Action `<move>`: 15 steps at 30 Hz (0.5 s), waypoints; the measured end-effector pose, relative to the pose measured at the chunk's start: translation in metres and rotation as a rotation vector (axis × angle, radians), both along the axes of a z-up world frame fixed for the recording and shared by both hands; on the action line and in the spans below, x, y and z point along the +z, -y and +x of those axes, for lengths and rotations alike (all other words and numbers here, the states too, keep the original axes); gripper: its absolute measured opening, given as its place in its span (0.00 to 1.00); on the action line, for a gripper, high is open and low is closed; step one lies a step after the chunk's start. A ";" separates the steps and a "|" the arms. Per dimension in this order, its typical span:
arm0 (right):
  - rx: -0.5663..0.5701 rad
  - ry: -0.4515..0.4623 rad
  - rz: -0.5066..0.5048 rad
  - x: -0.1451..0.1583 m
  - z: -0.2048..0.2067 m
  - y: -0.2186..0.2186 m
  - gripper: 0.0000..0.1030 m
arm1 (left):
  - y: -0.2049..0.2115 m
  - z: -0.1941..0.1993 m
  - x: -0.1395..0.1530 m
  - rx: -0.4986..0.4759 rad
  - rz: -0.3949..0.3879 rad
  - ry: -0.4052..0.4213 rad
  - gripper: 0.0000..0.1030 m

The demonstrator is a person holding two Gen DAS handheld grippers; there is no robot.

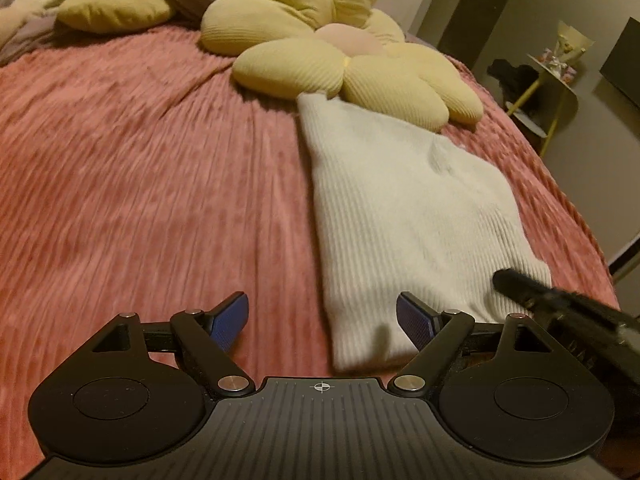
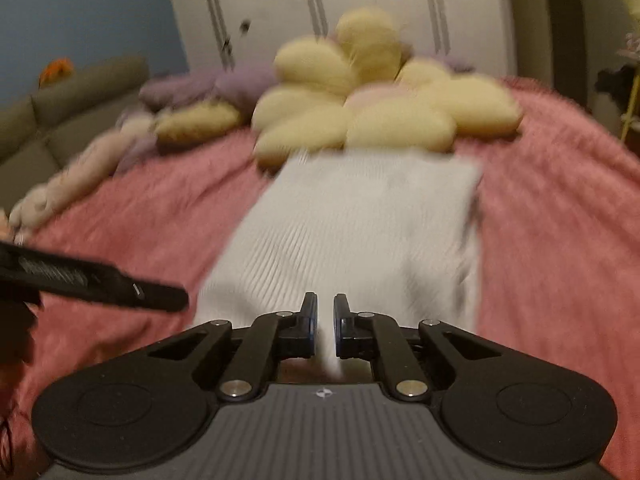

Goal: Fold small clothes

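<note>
A white ribbed knit garment (image 1: 404,216) lies flat on the pink bedspread (image 1: 140,184), its far end against a yellow flower cushion. My left gripper (image 1: 322,322) is open and empty, with the garment's near left corner between its fingers. In the blurred right wrist view, my right gripper (image 2: 326,328) is nearly closed, pinching the near edge of the garment (image 2: 352,232). The right gripper's finger shows in the left wrist view (image 1: 560,304) at the garment's near right corner. The left gripper's finger shows in the right wrist view (image 2: 100,280).
A yellow flower cushion (image 1: 340,52) and purple and yellow pillows (image 1: 116,4) lie at the head of the bed. A small yellow-legged side table (image 1: 552,80) stands to the right of the bed. A grey sofa (image 2: 60,120) and white wardrobe (image 2: 340,8) stand beyond.
</note>
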State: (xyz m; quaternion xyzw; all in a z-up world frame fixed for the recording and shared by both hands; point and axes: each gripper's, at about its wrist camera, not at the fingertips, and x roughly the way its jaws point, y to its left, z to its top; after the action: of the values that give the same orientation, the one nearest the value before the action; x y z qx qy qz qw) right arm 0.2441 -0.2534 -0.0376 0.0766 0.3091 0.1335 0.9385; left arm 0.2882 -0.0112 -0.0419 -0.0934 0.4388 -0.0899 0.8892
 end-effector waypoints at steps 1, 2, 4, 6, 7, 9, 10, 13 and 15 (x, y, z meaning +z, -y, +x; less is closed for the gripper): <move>-0.022 0.007 -0.003 0.003 0.004 0.004 0.08 | 0.006 0.004 0.001 0.002 0.007 0.003 0.84; -0.041 0.008 -0.011 0.004 0.008 0.005 0.08 | 0.011 0.008 0.001 0.003 0.016 0.009 0.84; -0.070 0.003 -0.029 0.003 0.020 0.005 0.08 | 0.021 0.017 0.002 -0.002 0.046 0.022 0.84; -0.083 -0.005 -0.044 -0.002 0.032 0.003 0.08 | 0.032 0.025 0.000 -0.021 0.083 0.035 0.84; -0.084 -0.009 -0.058 -0.005 0.039 0.001 0.08 | 0.037 0.029 -0.002 -0.030 0.103 0.039 0.84; -0.088 -0.011 -0.094 -0.013 0.048 -0.002 0.08 | 0.045 0.036 -0.007 -0.048 0.140 0.047 0.84; -0.084 -0.006 -0.114 -0.018 0.049 -0.003 0.08 | 0.048 0.038 -0.010 -0.060 0.155 0.046 0.84; -0.071 0.009 -0.199 -0.023 0.050 -0.008 0.07 | 0.054 0.044 -0.020 -0.079 0.178 0.041 0.88; -0.071 0.014 -0.238 -0.026 0.050 -0.010 0.05 | 0.053 0.046 -0.024 -0.077 0.169 0.037 0.88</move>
State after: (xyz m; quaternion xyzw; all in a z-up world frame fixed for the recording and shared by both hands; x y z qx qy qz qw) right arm 0.2940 -0.2430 -0.0635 -0.0256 0.3135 0.0632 0.9471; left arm 0.3344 -0.0643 -0.0659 0.0006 0.4317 -0.0884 0.8977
